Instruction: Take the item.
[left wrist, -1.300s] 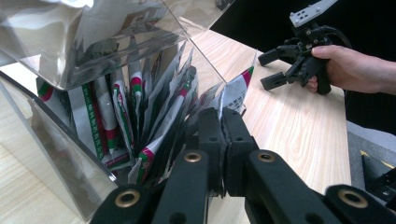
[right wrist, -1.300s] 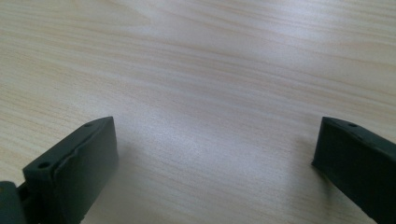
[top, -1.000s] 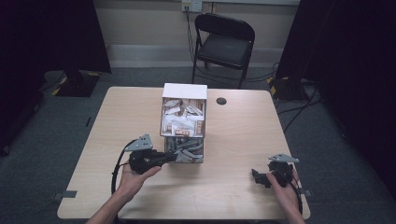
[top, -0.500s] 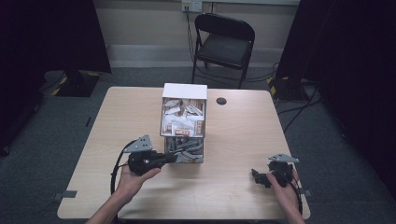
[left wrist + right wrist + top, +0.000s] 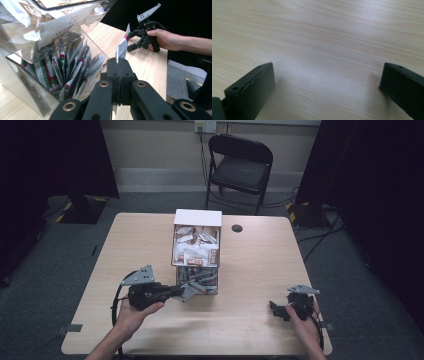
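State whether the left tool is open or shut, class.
Shut: the left tool has its jaws pressed together on a sachet beside the clear dispenser.

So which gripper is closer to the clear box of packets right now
Left. The left gripper is right at the front of the clear box, fingers shut on a packet. The right gripper sits open, well off toward the table's right edge.

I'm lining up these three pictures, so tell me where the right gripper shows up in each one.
High view: right gripper at lower right, held low over the table.
Left gripper view: upper right, held in a hand, beyond the pinched packet.
Right gripper view: its own jaws rise wide apart from the bottom corners.
Shared landmark: the light wood table.
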Demonstrator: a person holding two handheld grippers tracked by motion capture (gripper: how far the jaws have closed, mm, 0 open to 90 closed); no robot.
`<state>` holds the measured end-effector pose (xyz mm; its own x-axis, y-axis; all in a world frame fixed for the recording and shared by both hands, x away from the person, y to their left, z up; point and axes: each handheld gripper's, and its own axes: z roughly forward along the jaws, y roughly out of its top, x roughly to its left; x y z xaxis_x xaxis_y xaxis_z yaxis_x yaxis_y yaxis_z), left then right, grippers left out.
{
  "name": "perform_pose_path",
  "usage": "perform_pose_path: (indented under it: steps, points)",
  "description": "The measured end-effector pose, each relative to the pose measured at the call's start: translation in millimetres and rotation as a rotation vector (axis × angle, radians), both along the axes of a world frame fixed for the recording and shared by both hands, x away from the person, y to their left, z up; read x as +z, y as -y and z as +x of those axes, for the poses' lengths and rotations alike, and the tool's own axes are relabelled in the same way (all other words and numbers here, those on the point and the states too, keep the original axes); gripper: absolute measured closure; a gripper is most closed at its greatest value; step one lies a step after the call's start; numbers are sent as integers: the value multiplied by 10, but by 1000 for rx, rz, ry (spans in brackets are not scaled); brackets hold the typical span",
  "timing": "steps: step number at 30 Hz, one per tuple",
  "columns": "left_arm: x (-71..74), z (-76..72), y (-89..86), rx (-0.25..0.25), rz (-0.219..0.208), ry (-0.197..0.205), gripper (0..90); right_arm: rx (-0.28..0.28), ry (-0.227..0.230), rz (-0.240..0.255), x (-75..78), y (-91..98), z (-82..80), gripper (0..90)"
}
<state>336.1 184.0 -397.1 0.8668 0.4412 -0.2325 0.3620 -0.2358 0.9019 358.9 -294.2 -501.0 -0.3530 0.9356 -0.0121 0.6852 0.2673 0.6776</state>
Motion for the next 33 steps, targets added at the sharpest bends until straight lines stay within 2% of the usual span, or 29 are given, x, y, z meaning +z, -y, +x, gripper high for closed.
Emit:
perform_pose_path:
  steps: [1, 3, 5, 12, 13, 21, 26, 29, 33]
  points:
    - [19, -5, -9, 1, 14, 10, 897, -1, 0, -1, 0, -1, 0, 0]
    - [47, -23, -39, 1, -7, 15, 897, -1, 0, 0, 0, -1, 1, 0]
    - [59, -35, -64, 7, -4, 23, 897, -3, 0, 0, 0, -2, -1, 0]
    - [79, -49, -217, 46, -20, 3, 897, 2, 1, 0, -1, 1, 3, 0]
    - [82, -51, -233, 48, -8, 4, 897, 3, 1, 0, -1, 1, 3, 0]
    - [84, -57, -406, 92, -37, 1, 897, 4, 1, 0, -1, 1, 4, 0]
    - [78, -44, -503, 120, -21, 11, 897, 4, 1, 0, -1, 1, 4, 0]
    - [72, -23, -580, 143, -31, 6, 897, 4, 1, -1, -1, 2, 5, 0]
    - [77, -8, -649, 164, -22, 1, 897, 5, 1, -1, -1, 2, 5, 0]
